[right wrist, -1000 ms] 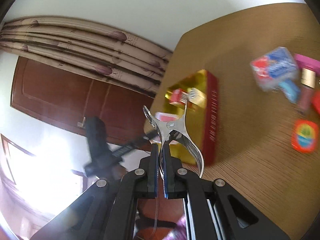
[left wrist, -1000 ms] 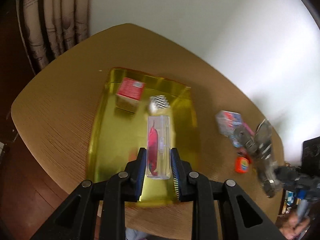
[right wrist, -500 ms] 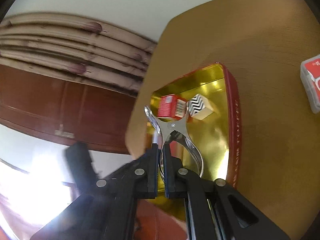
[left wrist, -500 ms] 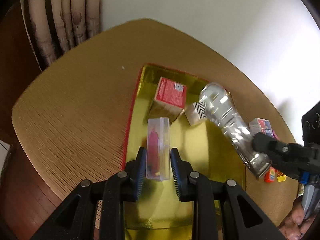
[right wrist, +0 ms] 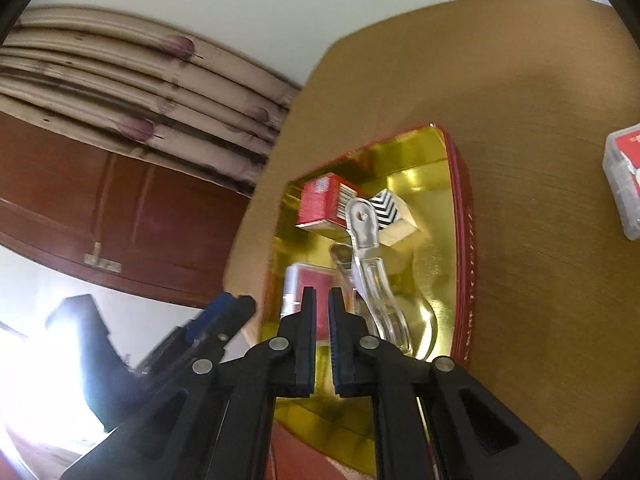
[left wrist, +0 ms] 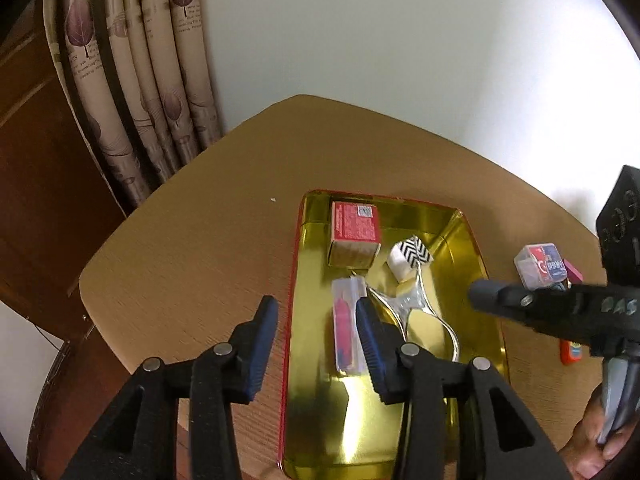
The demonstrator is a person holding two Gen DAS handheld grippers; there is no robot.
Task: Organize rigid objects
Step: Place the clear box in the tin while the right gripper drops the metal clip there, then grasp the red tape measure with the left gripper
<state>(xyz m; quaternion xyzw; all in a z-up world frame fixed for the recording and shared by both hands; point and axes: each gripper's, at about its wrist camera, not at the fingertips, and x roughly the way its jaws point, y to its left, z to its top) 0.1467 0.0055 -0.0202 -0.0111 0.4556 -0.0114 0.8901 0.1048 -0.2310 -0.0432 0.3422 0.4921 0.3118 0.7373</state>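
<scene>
A gold tray with a red rim [left wrist: 348,420] [right wrist: 460,240] lies on the wooden table. In it lie a red box [left wrist: 354,226] [right wrist: 320,204], a zigzag-patterned block [left wrist: 412,260] [right wrist: 390,214], a clear case with a red item [left wrist: 347,328] [right wrist: 310,284] and a shiny metal clip [left wrist: 416,312] [right wrist: 370,268]. My left gripper [left wrist: 316,328] is open and empty, above the tray's left rim beside the clear case. My right gripper [right wrist: 321,312] is slightly open and empty, above the tray; the clip lies just right of it.
On the table to the right of the tray are a clear red-and-blue box [left wrist: 540,266] [right wrist: 624,176], a pink item [left wrist: 574,270] and a small orange item [left wrist: 570,350]. Curtains [left wrist: 152,80] and a brown door [right wrist: 120,200] stand behind the table's left edge.
My left gripper has opened and let the clear case down into the tray. My right gripper has let go of the metal clip, which now lies in the tray.
</scene>
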